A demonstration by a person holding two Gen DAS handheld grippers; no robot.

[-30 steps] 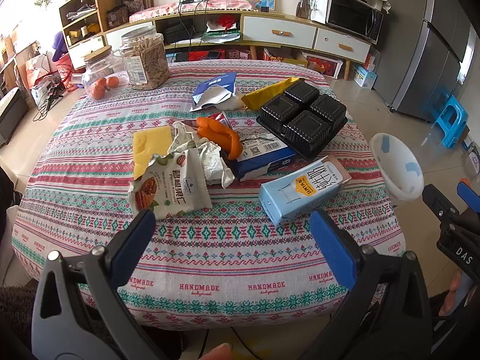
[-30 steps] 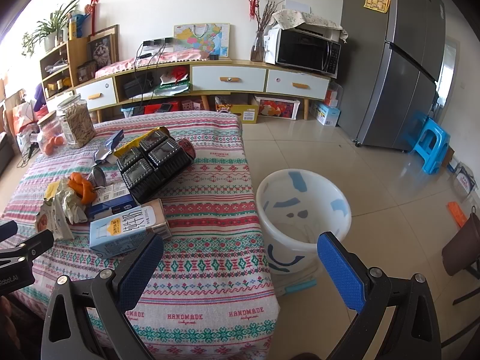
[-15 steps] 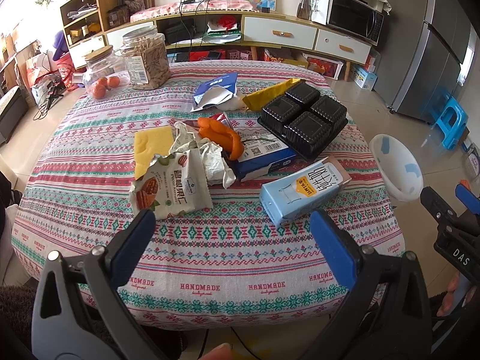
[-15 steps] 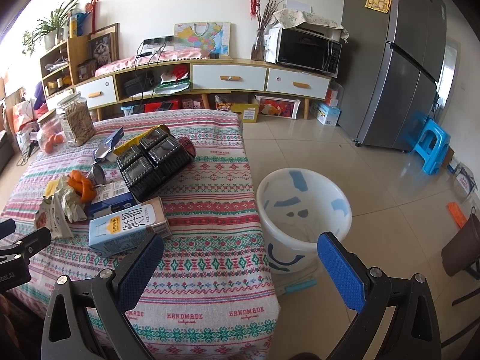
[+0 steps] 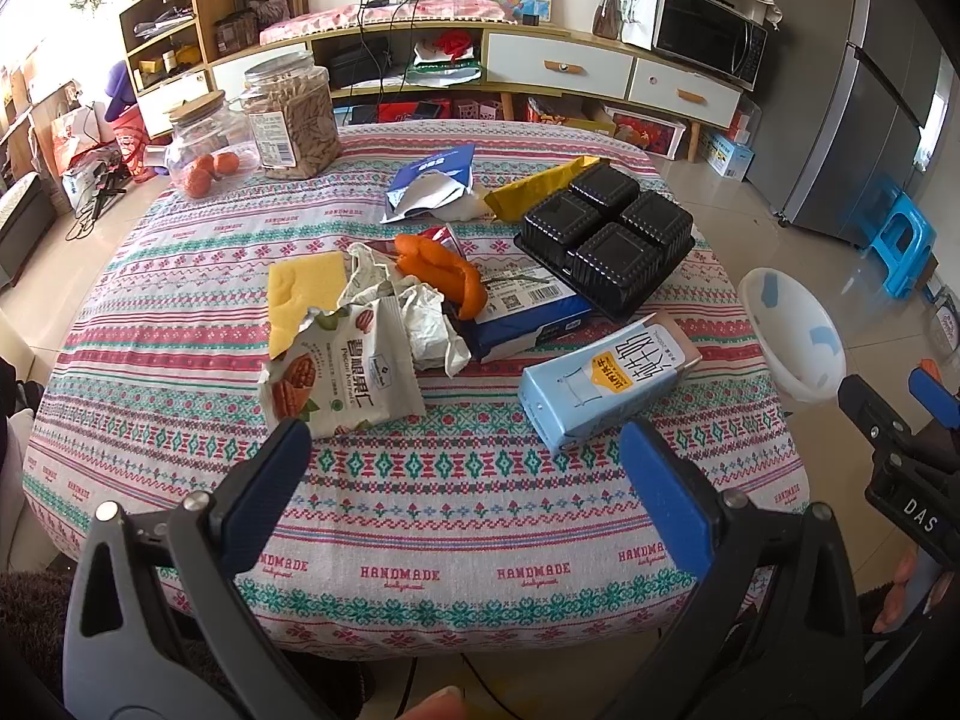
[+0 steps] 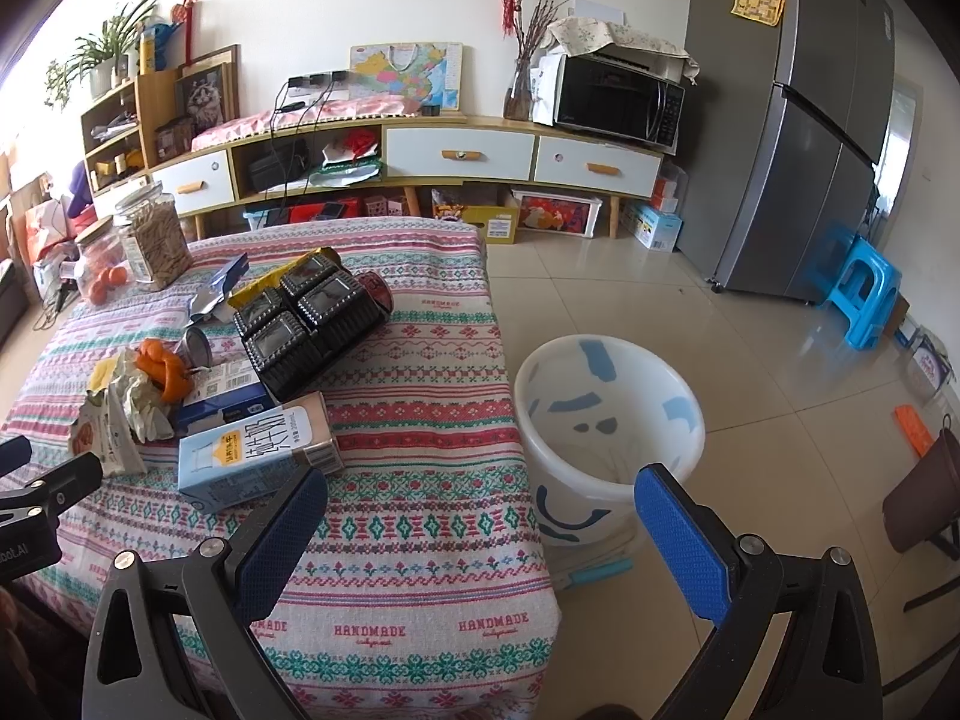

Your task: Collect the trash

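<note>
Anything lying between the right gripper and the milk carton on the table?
No: in the right wrist view only bare patterned tablecloth separates the open right gripper from the milk carton.

A woven, matt cloth (image 5: pixel 420 480) is seen beneath a glossy black plastic tray (image 5: pixel 606 240) at its one o'clock. A milk carton (image 5: pixel 606 384), seemingly coated paper, is smooth-faced.

The right gripper (image 6: pixel 480 519) hung wide open — a light-blue carton (image 6: pixel 255 456) lay just beyond its left finger, a white bin (image 6: pixel 606 438) beyond its right.
</note>
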